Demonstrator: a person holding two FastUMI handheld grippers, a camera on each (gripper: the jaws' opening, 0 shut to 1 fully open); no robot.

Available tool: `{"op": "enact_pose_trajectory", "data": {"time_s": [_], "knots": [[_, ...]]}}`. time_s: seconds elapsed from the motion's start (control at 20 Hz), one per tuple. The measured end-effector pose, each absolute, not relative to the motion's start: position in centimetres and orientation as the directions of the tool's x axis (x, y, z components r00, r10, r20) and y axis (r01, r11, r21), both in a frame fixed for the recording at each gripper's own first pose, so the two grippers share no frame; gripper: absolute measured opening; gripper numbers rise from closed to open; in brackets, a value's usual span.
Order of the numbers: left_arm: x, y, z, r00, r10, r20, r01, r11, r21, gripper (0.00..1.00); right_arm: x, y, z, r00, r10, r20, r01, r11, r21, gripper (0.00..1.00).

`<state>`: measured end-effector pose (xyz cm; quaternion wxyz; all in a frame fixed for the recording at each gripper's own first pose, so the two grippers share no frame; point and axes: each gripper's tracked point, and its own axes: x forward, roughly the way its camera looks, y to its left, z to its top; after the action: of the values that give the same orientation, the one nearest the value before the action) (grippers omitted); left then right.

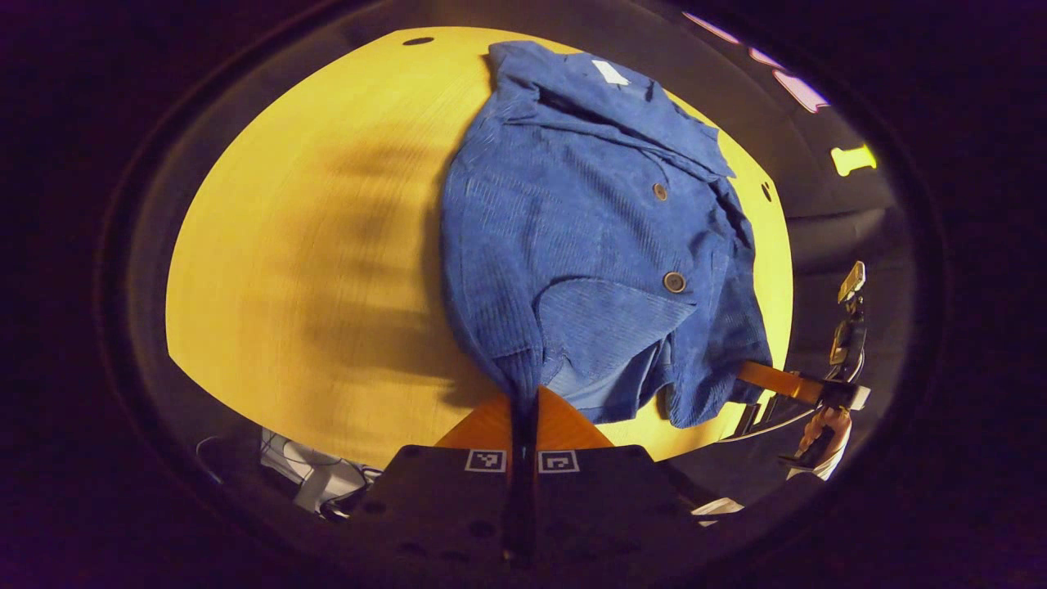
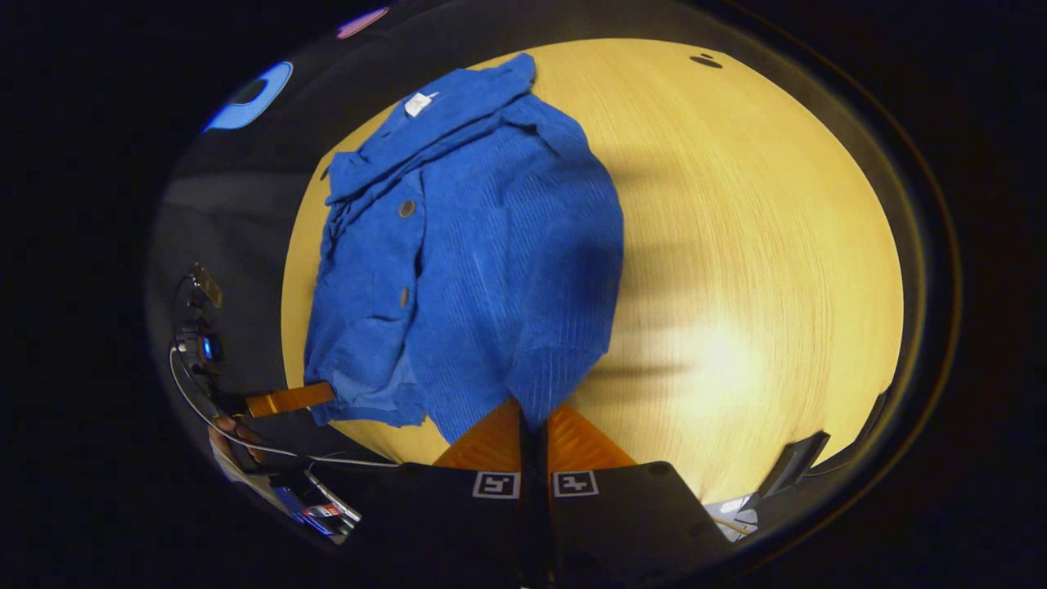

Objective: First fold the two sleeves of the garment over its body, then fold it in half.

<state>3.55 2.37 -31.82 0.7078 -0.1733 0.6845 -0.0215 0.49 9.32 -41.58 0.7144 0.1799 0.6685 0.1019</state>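
On table (image 1: 270, 270): blue jacket (image 1: 572, 245), white neck label (image 1: 610, 72) unreadable. Left fingers (image 1: 523, 409) & right fingers (image 2: 536, 421) each pinch hem.

A round yellow wooden table (image 1: 311, 270) lay ahead of the tongs, its grain blurred and crossed by dark shadow bands. A small dark hole (image 2: 705, 60) marked its far rim. Below its near edge, pale cables (image 1: 298, 470) lay bundled.
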Motion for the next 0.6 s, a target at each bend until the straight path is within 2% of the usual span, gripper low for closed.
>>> {"op": "enact_pose_trajectory", "data": {"time_s": [0.15, 0.3, 0.6], "knots": [[6.5, 1.7, -29.5, 0.127, -0.312, -0.942, -0.168, 0.929, -0.330, 0.00, 3.0, 10.7, -39.2, 0.155, 0.384, -0.910, 0.045, 0.918, 0.395, 0.01], [8.9, 2.8, -27.7, 0.171, -0.295, -0.940, -0.080, 0.947, -0.312, 0.00, 6.4, 12.4, -36.7, 0.226, 0.377, -0.898, -0.008, 0.923, 0.385, 0.01], [17.3, 3.9, -23.1, 0.258, -0.329, -0.909, -0.003, 0.940, -0.341, 0.00, 16.5, 14.0, -31.6, 0.388, 0.345, -0.855, 0.001, 0.927, 0.375, 0.00]]}}
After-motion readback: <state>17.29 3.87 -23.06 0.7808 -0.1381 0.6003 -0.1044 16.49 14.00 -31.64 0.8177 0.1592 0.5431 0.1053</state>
